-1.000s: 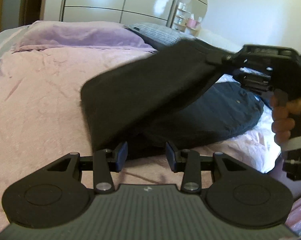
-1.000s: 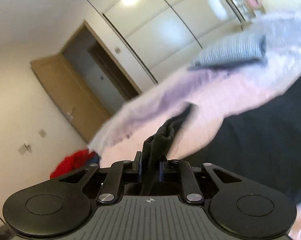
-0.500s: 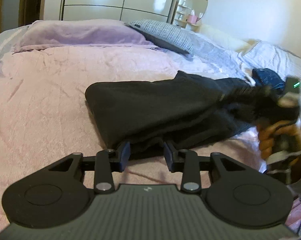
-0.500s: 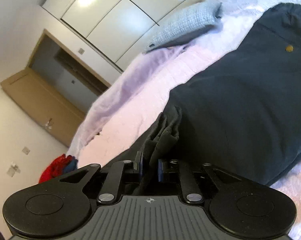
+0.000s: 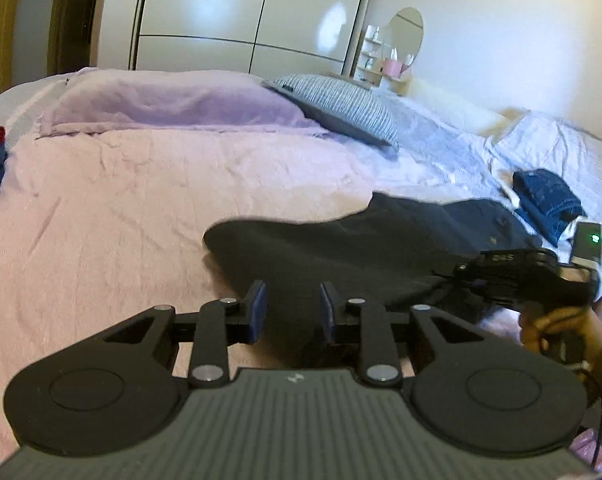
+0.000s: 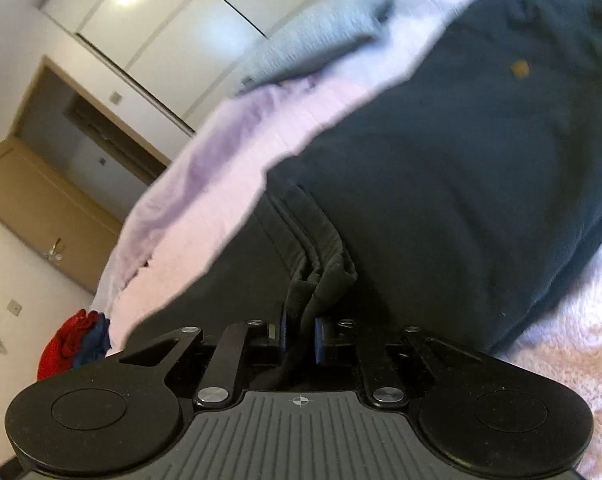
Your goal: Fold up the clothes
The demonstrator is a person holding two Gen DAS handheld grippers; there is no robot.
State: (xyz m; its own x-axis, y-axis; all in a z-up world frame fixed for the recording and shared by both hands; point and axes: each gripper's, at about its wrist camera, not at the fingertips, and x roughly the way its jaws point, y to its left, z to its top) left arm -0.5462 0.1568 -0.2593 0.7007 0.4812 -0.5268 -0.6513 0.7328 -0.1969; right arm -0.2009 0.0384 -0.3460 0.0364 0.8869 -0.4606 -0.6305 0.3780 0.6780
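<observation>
A wide bed point(image 5: 149, 200) is covered by a pink blanket, and the dark garment point(image 5: 365, 256) is laid on it, well below the striped pillow point(image 5: 341, 104) and just beside a folded pair of jeans point(image 5: 547, 200) on the pillow's right. The garment is seen partly doubled over, its near edge lying flat and its right end bunched.

The cloth is judged soft, limp and light to medium in weight, likely a knit or fleece; it is expected to drape and sag wherever it is not supported, and to slide little on the fuzzy blanket. A hold is best taken at a hem or corner, several layers pinched together, so that a straight fold line can be kept.

The right gripper point(image 6: 299, 336) is clamped on a bunched edge of the garment, folds of cloth being squeezed between its blue pads. The left gripper point(image 5: 288, 310) is held over the near edge of the garment, farther from the pillow; its jaws are closing, dark cloth is seen in the gap, and no pinch by the pads can be made out yet.

No brand or writing can be read; only a small tan patch point(image 6: 519, 69) is seen on the garment, too blurred to tell.
</observation>
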